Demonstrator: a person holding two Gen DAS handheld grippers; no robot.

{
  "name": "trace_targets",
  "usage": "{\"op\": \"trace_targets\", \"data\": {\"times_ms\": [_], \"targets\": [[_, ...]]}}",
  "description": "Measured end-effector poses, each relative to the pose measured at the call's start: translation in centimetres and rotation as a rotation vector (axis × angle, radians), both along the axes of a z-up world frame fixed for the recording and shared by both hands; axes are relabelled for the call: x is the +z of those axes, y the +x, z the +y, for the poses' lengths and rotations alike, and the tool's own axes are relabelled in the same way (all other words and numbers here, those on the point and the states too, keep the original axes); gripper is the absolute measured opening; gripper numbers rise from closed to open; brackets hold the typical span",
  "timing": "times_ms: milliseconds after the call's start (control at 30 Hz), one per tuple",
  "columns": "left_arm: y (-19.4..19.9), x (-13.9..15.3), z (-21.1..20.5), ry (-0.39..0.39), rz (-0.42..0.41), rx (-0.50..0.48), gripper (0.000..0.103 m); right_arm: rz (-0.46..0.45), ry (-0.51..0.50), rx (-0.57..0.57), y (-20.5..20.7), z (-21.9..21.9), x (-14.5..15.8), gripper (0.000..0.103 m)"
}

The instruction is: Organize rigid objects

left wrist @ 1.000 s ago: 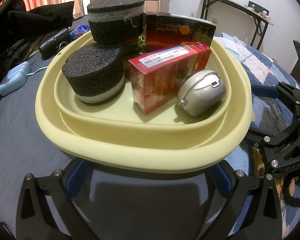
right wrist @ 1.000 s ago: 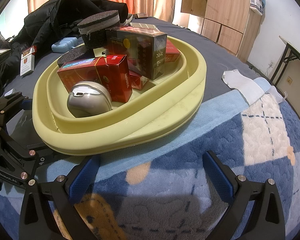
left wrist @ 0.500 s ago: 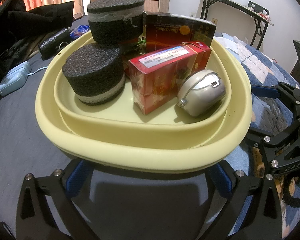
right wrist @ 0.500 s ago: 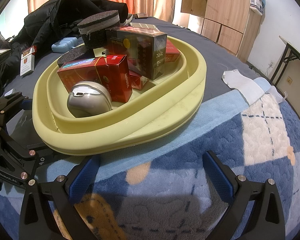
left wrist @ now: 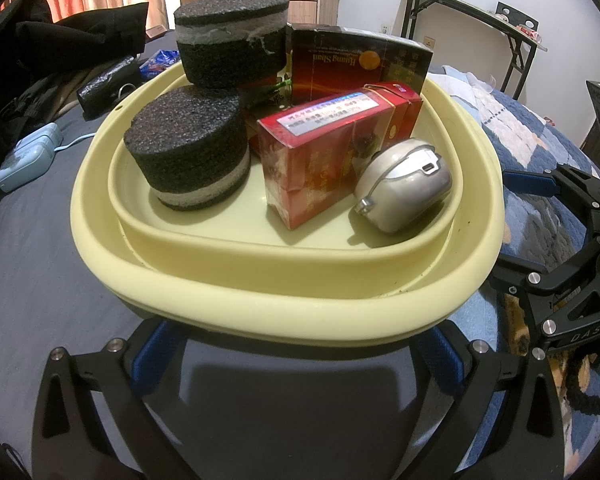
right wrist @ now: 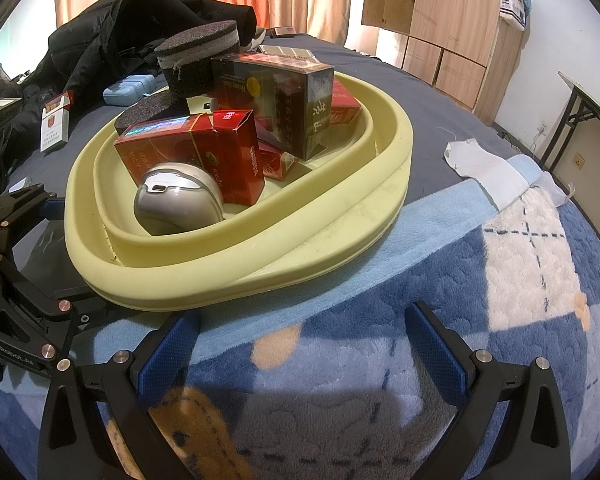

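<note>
While the yellow basin (left wrist: 284,308) rests on the bed (right wrist: 440,288), half on grey sheet and half on blue patterned blanket, its contents are seen packed together: two black foam discs (left wrist: 188,156) stacked at one side, a red carton (left wrist: 332,152) lying in the middle, a dark box (right wrist: 276,104) upright behind it, and a silver mouse (right wrist: 178,204) against the near wall. The left gripper (left wrist: 296,354) is held just before the basin's rim, fingers spread wide and empty. The right gripper (right wrist: 300,344) is likewise spread wide above the blanket, nothing grasped.
</note>
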State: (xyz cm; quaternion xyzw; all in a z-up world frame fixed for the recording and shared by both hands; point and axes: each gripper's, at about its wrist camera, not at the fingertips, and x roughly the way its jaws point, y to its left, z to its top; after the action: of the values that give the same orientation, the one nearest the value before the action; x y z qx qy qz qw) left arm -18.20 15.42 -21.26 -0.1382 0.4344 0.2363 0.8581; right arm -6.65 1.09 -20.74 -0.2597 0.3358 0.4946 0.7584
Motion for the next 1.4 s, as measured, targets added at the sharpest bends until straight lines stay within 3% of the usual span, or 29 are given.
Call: {"op": "trace_targets", "data": {"times_ms": [1400], "targets": [[-0.04, -0.02, -0.05, 0.000, 0.000, 0.000, 0.103, 0.000, 0.000, 0.000, -0.01, 0.00, 0.03, 0.103]]}}
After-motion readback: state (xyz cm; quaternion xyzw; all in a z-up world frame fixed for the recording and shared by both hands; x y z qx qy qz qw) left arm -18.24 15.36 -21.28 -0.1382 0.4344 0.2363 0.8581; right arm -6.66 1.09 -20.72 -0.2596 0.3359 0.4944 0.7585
